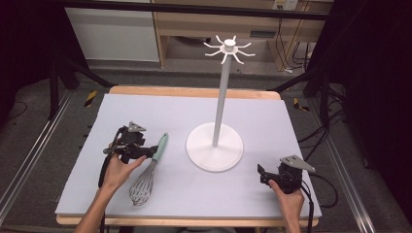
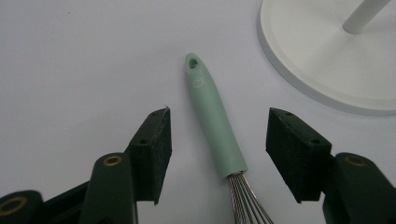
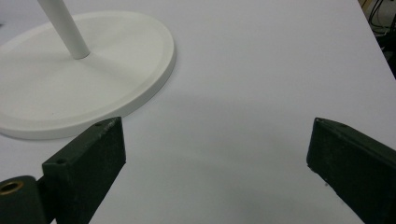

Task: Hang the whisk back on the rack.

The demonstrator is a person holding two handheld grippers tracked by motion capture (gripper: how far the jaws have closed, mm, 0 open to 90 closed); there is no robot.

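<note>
A whisk (image 1: 148, 171) with a mint-green handle (image 2: 212, 109) and a wire head lies flat on the pale mat, left of centre. My left gripper (image 1: 145, 151) is open, its jaws standing either side of the handle without touching it (image 2: 218, 156). A white stand (image 1: 214, 145) with a round base, a tall pole and hooks at the top (image 1: 228, 47) rises in the middle of the mat. My right gripper (image 1: 263, 174) is open and empty near the front right, its jaws over bare mat (image 3: 217, 161), just right of the stand's base (image 3: 93, 93).
The mat (image 1: 145, 111) covers a wooden table whose front edge (image 1: 194, 222) runs by my forearms. Cables trail from both grippers. Shelving and dark frame legs stand beyond the table's far edge.
</note>
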